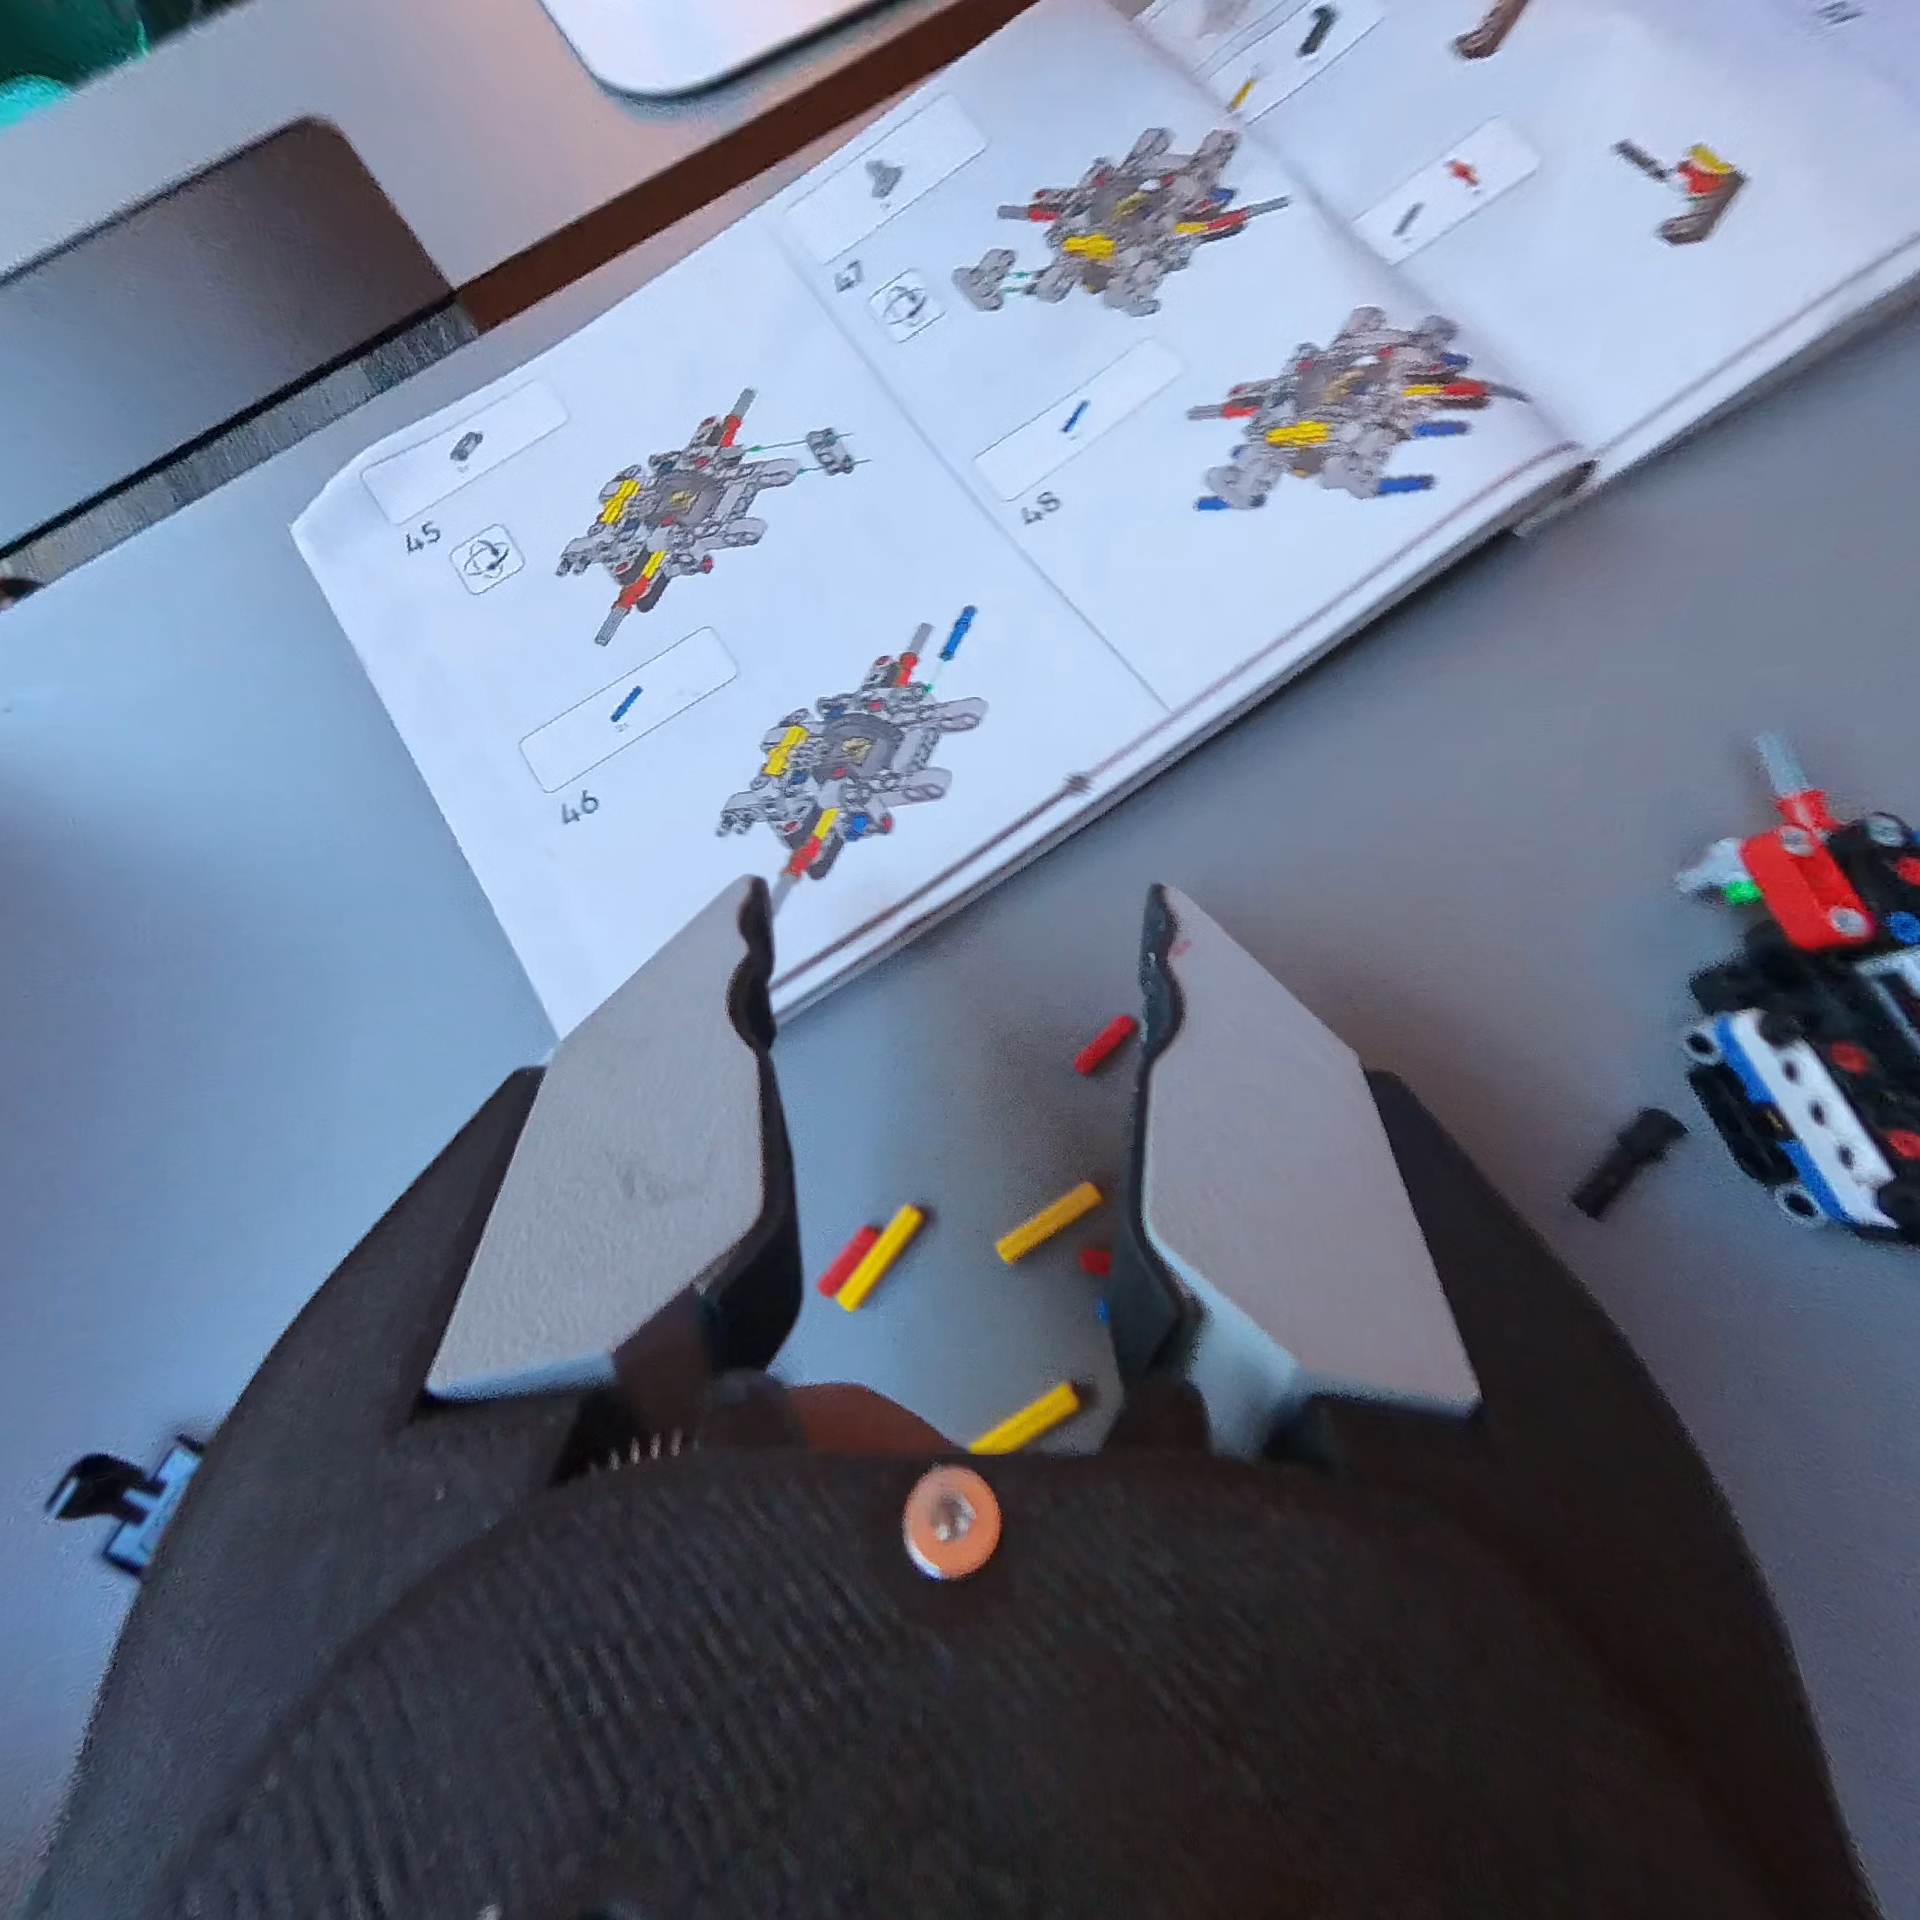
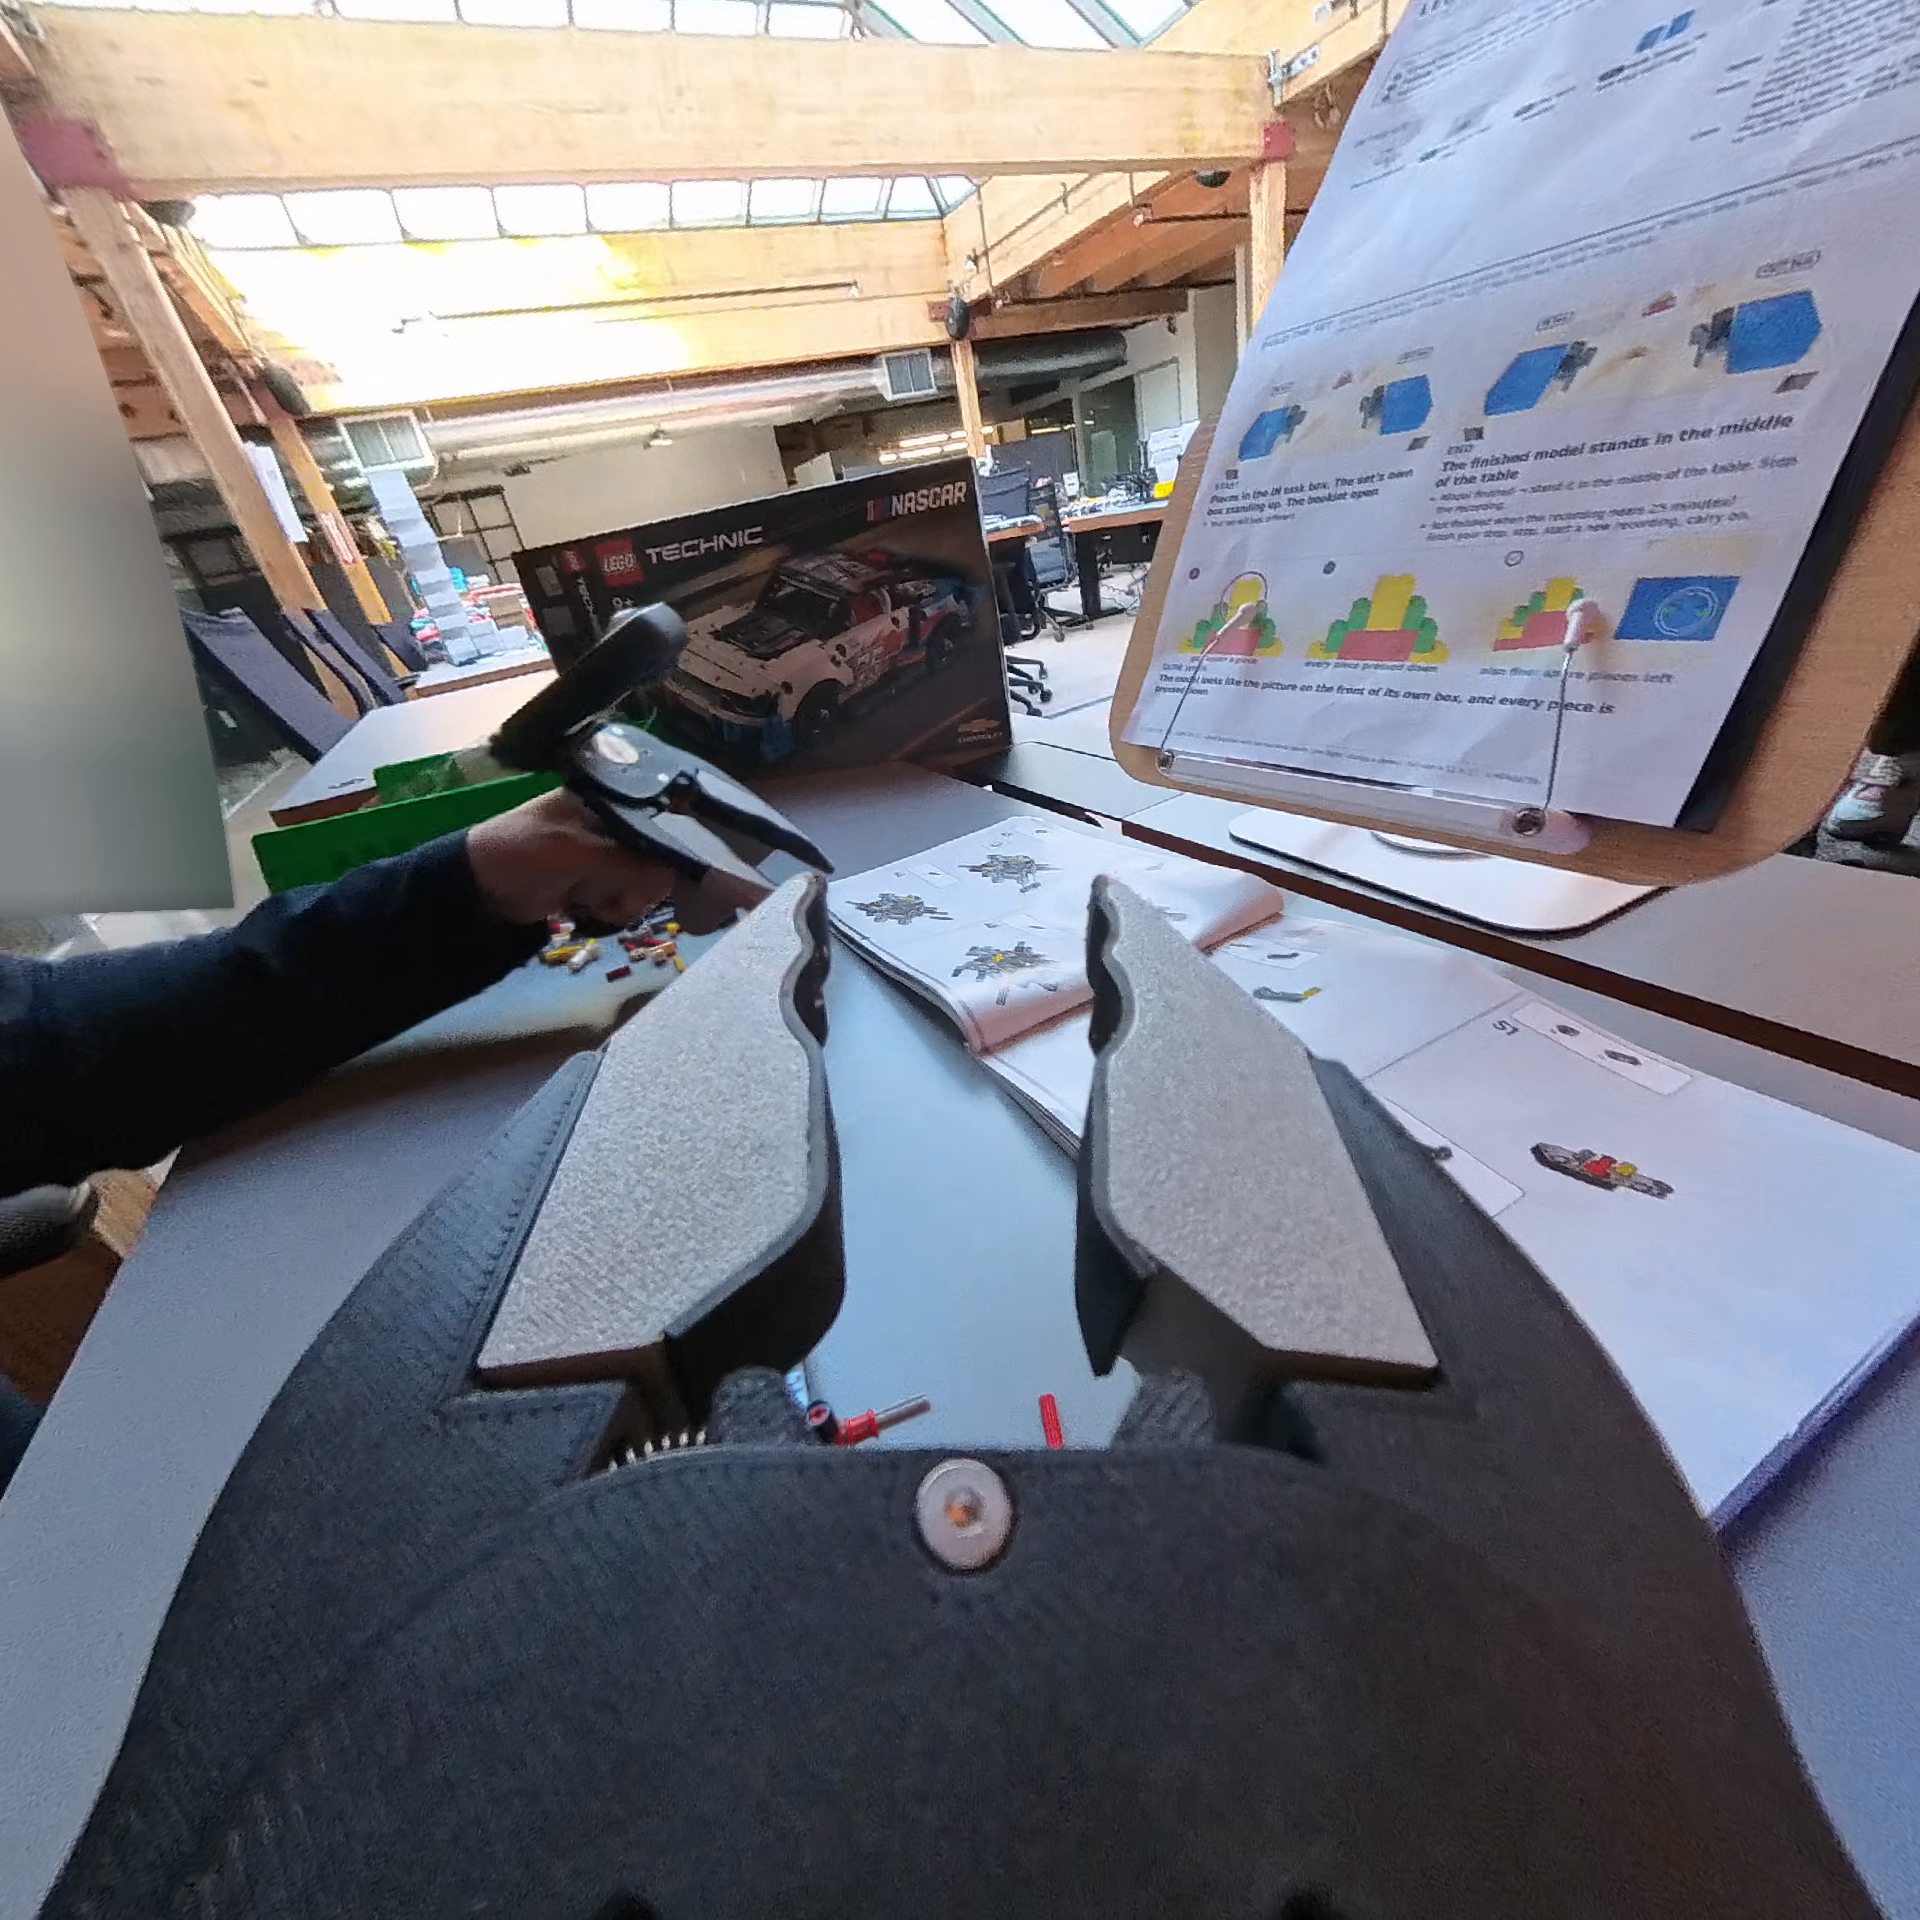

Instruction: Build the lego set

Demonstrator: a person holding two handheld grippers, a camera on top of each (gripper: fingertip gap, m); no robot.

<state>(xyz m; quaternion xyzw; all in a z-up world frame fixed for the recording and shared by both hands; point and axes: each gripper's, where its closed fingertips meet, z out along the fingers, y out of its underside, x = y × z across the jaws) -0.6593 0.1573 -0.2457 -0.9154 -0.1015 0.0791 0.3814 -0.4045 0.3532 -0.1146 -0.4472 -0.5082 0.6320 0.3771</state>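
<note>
Hovering over loose pins on the grey table [image 1: 1403, 748]: left gripper [image 1: 956, 904] has its jaws spread wide with nothing between the pads. Going left to right in the left wrist view: a small black-and-blue piece [image 1: 125, 1496] sits at the lower left edge; a red pin touching a yellow pin [image 1: 873, 1252] lies low centre between the fingers; another yellow pin [image 1: 1047, 1218] is just right of them; a third yellow pin [image 1: 1023, 1418] is close to the gripper body; a short red pin [image 1: 1104, 1042] lies right beside the right-hand pad. A black pin [image 1: 1626, 1158] sits alone further right, and the part-built model [image 1: 1829, 1039] in black, red, blue and white is at the right edge.

Judgement: for a clean pick here, centre on one pin and square the pads across its length. The touching red/yellow pair risks a double grab; the lone yellow one looks easier.

The open instruction booklet [image 1: 935, 468] fills the upper centre, its near edge just beyond the fingertips, so sliding forward would catch the page.

Right wrist view: right gripper [image 2: 956, 914] is parted too, empty, raised over bare table. At left centre a hand [image 2: 561, 862] holds the other gripper above the scattered pieces [image 2: 613, 945], with a green bin [image 2: 343, 831] behind. The set's box [image 2: 769, 634] stands centre, and a document stand [image 2: 1507, 520] with a printed sheet is at the upper right.
</note>
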